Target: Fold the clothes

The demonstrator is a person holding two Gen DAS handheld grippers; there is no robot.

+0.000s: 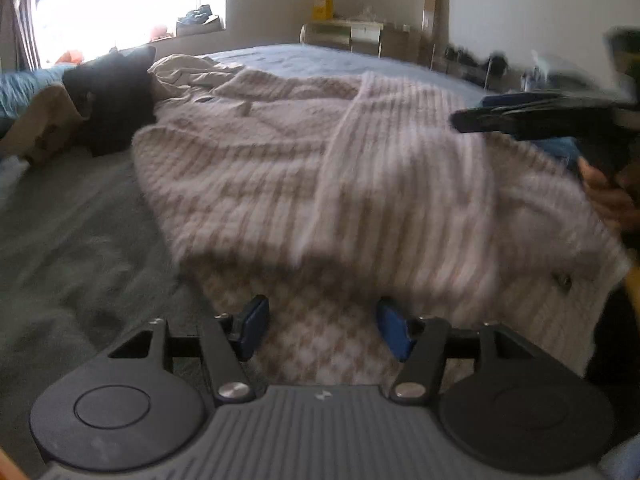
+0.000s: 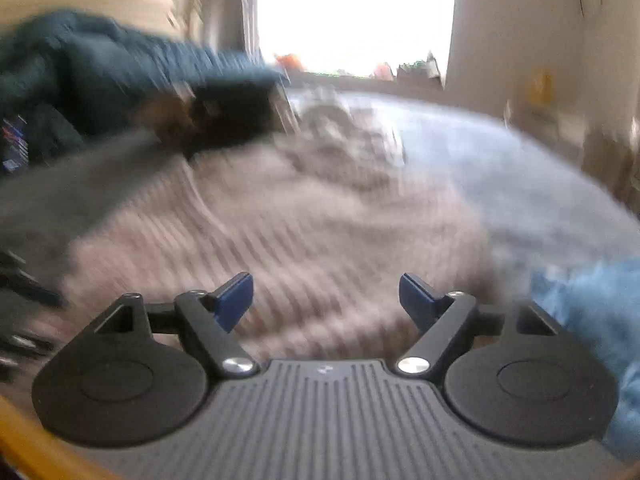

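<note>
One striped sweater (image 1: pixel 320 168), one black garment (image 1: pixel 116 100), two tools.

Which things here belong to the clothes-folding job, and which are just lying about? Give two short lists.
Belongs to the job:
pink and beige striped knitted cardigan
left gripper, fingers open
right gripper, fingers open

Just lying about:
black cushion
crumpled beige cloth
yellow box on the far cabinet
fluffy light-blue fabric

The grey bedspread (image 1: pixel 72 240) lies bare left of the cardigan (image 1: pixel 320 168), giving open passage there. A black garment (image 1: pixel 116 96) and beige cloth (image 1: pixel 184 68) block the far-left side; blue fabric (image 2: pixel 592 312) crowds the right edge.
</note>
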